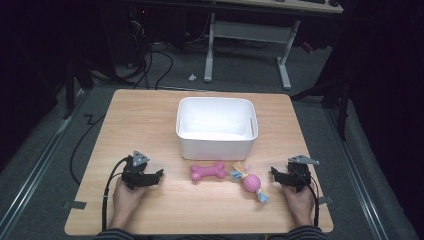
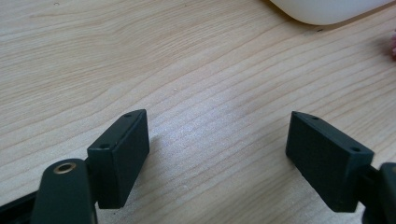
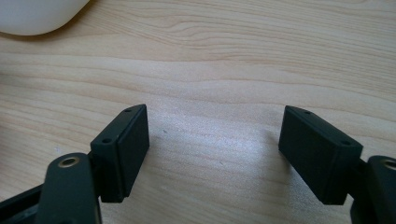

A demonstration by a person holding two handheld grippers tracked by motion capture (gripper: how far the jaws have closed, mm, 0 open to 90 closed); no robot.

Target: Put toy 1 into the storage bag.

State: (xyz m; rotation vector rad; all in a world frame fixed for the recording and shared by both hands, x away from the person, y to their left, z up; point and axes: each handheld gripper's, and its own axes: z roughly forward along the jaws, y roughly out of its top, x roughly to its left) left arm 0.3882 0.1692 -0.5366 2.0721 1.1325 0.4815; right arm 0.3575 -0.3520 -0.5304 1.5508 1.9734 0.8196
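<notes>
White bin (image 1: 216, 142) stands just behind both toys (image 1: 207, 171).

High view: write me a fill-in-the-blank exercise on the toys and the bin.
The pink bone toy lies in front of the white ____. The rope ball toy lies nearer the ____ gripper. Both grippers' jaws stand ____, with bare wood between them. The bin holds ____ toys.

Missing words: bin; right; open; no

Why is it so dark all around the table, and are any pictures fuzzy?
High view: light falls on the table and white bin; the room behind is nearly black. Left gripper view: the bin's edge is blurry. Right gripper view: a pale sheen lies on the wood.
</notes>
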